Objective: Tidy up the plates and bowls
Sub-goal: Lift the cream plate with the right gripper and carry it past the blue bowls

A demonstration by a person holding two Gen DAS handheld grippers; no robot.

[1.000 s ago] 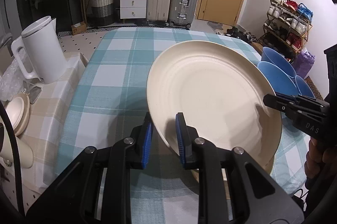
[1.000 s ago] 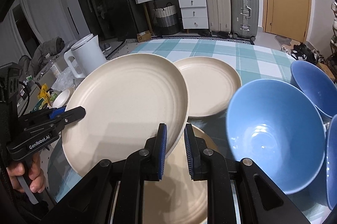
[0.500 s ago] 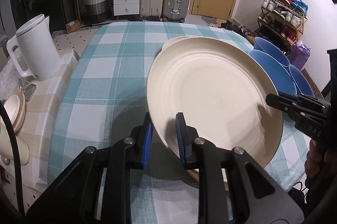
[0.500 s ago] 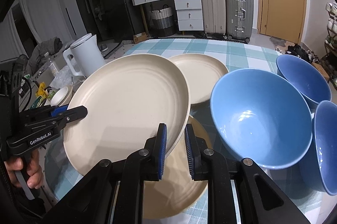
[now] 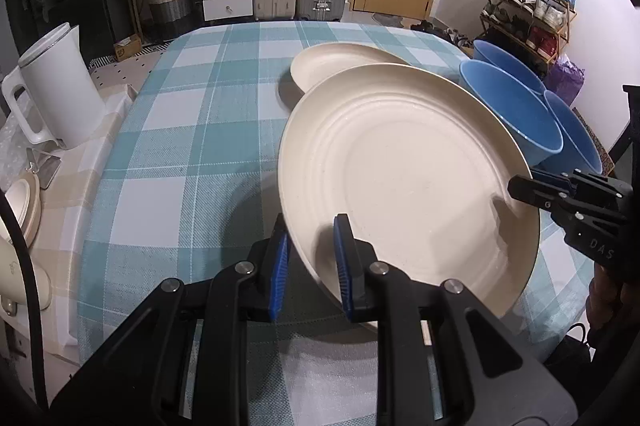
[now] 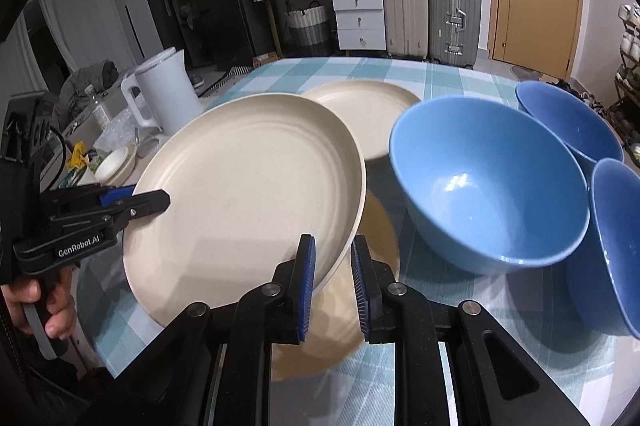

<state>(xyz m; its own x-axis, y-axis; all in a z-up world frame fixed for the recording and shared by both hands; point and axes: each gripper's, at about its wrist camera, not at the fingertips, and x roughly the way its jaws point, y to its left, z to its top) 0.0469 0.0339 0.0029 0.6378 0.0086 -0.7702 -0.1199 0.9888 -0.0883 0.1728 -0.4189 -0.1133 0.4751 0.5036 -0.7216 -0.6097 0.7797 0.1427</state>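
Note:
A large cream plate (image 5: 408, 181) (image 6: 248, 193) hangs tilted above the checked table, held on both sides. My left gripper (image 5: 310, 258) is shut on its near rim; it also shows in the right wrist view (image 6: 160, 199). My right gripper (image 6: 332, 278) is shut on the opposite rim and shows in the left wrist view (image 5: 520, 187). A second cream plate (image 6: 360, 302) lies on the table right below. A third cream plate (image 5: 340, 65) (image 6: 368, 113) lies farther back. Three blue bowls (image 6: 484, 181) (image 5: 508, 109) stand to the right.
A white kettle (image 5: 56, 93) (image 6: 164, 93) stands on a side surface left of the table, with a small cream dish (image 6: 116, 161) near it. The teal checked tablecloth (image 5: 192, 129) stretches to the left and back. Suitcases, drawers and a shoe rack stand beyond the table.
Both grippers have drawn back and up with the large plate, still gripped. The far plate and all three bowls now show more fully.

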